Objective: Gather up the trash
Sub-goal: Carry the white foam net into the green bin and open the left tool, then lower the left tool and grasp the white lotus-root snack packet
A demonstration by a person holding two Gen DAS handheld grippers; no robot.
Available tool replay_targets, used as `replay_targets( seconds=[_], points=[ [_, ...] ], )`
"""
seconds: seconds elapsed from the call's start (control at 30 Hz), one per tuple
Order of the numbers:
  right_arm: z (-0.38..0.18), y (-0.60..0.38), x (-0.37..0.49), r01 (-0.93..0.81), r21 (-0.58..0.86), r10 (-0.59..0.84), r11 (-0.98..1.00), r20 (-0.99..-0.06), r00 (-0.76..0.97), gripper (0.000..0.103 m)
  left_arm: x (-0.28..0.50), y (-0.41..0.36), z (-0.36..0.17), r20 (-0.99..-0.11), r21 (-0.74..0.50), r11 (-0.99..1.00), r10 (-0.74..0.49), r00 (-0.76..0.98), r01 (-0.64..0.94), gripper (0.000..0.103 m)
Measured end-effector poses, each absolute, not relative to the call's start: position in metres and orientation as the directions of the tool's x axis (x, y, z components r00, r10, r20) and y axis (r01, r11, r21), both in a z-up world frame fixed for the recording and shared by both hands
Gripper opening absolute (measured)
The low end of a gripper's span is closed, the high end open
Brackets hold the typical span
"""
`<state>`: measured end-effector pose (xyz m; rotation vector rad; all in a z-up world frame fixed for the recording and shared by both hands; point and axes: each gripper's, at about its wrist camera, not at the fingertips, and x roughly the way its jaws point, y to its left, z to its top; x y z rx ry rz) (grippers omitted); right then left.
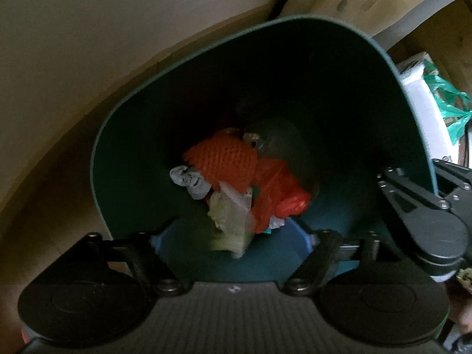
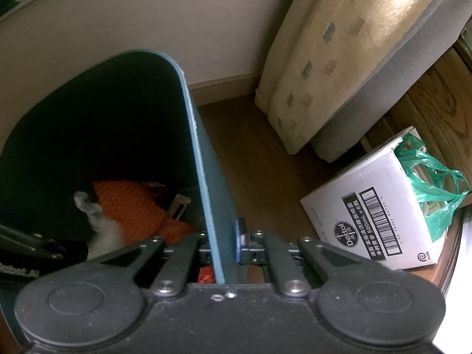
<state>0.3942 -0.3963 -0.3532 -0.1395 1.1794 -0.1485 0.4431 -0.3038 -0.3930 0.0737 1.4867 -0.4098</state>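
A dark teal trash bin fills the left wrist view, seen from above. At its bottom lie an orange foam net, a red plastic bag, a grey crumpled tissue and a pale clear wrapper, blurred. My left gripper is open over the bin's near rim, with nothing held. My right gripper is shut on the bin's right wall, one finger inside and one outside; it also shows in the left wrist view.
The bin stands against a beige wall on a wooden floor. A white Dettol cardboard box with a green plastic bag sits to the right. A beige patterned upholstered piece leans behind it.
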Motion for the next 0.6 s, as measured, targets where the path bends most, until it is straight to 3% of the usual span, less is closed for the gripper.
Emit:
replay_targets(
  seconds=[0.3, 0.6],
  points=[
    [-0.353, -0.395, 0.395, 0.047, -0.192, -0.195, 0.980, -0.909, 0.368, 0.005, 0.421, -0.261, -0.360, -0.960, -0.221, 0.924, -0.262, 0.095, 0.312, 0.079],
    [-0.352, -0.392, 0.396, 0.040, -0.207, -0.207, 0.978, -0.909, 0.362, 0.004, 0.398, -0.162, -0.353, -0.965, -0.227, 0.972, -0.234, 0.119, 0.067, 0.082]
  ],
)
